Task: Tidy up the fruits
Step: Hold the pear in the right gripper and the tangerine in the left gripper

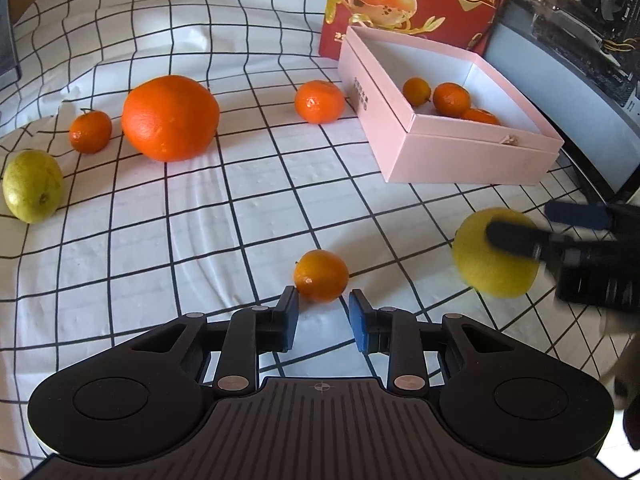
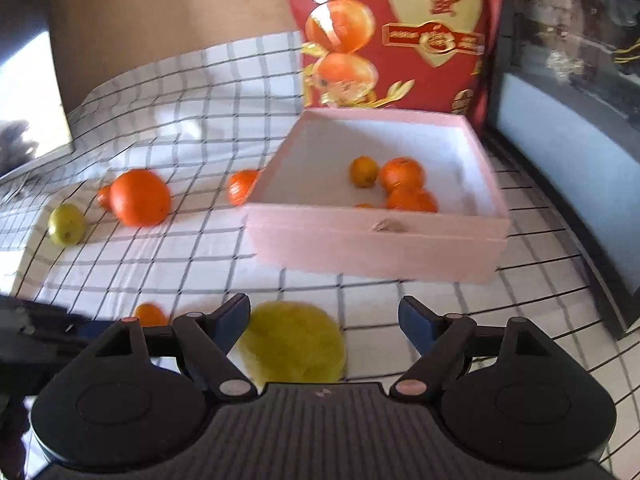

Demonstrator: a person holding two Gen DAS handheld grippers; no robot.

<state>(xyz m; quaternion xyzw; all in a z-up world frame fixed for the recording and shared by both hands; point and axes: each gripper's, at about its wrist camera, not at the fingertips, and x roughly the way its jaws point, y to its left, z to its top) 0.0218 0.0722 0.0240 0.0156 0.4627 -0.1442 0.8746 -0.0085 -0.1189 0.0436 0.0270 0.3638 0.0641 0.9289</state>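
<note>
Right gripper [image 2: 324, 320] jaws spread wide around a round, dimpled lemon [image 2: 294, 342] on the checked cloth, not clamped; likely pick-up step; next: close, carry to the pink card box [image 2: 372, 236] holding small mandarins; left gripper [image 1: 322, 310] jaws apart just short of a glossy mandarin [image 1: 321, 275].

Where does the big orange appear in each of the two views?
Left wrist view: the big orange lies upper left on the checked cloth.
Right wrist view: the big orange is at middle left.
Shared landmark: the pink box, to its right in both.
</note>
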